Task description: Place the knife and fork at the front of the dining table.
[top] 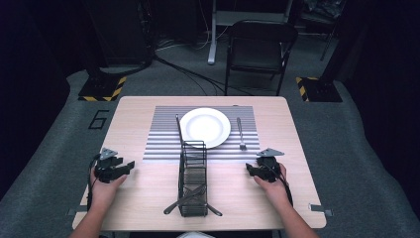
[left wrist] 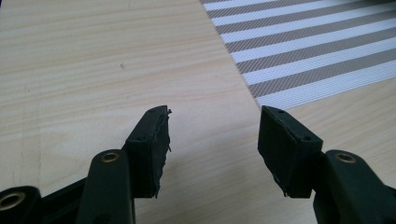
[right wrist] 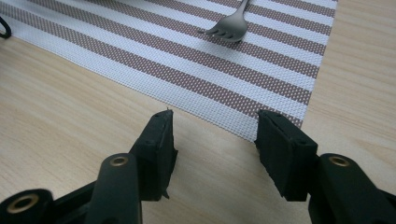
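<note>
A pale wooden counter (top: 148,198) carries everything here. On its far half lies a grey-and-white striped placemat (top: 163,144), and a round white plate (top: 205,127) sits on the middle of that mat. A black wire cutlery rack (top: 193,184) stands in the centre of the counter, its far end touching the mat's near edge just below the plate. A dark utensil (top: 184,198) lies slanted across the rack's near end, its handle jutting out to the left.

The left hand-held gripper (top: 124,166) rests on the bare wood near the left edge, well apart from the rack, its jaws spread with nothing between them. The right hand-held gripper (top: 251,170) rests near the right side, jaws likewise spread and empty, just short of the mat's near right corner.

A silver fork (top: 240,134) lies on the mat to the right of the plate, tines towards the person. A thin dark knife (top: 179,129) lies on the mat at the plate's left.
</note>
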A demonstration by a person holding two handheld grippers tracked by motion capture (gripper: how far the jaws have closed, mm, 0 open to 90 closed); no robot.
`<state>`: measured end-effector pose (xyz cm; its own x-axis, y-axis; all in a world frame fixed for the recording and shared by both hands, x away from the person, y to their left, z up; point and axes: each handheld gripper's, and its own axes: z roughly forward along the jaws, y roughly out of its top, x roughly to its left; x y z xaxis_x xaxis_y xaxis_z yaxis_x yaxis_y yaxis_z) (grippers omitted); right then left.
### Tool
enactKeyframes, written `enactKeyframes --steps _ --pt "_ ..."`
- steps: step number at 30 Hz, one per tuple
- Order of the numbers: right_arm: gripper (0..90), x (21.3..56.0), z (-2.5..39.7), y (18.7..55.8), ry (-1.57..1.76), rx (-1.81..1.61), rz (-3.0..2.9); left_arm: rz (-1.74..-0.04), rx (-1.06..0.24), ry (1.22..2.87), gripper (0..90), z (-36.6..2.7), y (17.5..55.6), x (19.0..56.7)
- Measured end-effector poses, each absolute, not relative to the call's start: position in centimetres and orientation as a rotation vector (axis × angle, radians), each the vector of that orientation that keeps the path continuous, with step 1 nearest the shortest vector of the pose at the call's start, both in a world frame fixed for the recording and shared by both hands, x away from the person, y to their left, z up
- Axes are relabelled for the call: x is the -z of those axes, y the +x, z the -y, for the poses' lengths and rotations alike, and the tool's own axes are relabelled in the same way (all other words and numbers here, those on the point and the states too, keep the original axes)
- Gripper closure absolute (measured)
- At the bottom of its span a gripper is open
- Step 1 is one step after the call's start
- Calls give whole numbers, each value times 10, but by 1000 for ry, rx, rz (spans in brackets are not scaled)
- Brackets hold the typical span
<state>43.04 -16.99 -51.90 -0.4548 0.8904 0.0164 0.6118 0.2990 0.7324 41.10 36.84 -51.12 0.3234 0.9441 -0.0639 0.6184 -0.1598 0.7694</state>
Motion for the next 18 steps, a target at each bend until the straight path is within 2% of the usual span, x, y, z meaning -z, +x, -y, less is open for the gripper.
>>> enactKeyframes --steps 9,18 --pt "434 522 171 430 1322 -987 -2178 -1302 -560 1917 439 -348 412 487" --pt "415 525 169 427 1319 -997 -2149 -1178 -505 1942 440 -316 414 445"
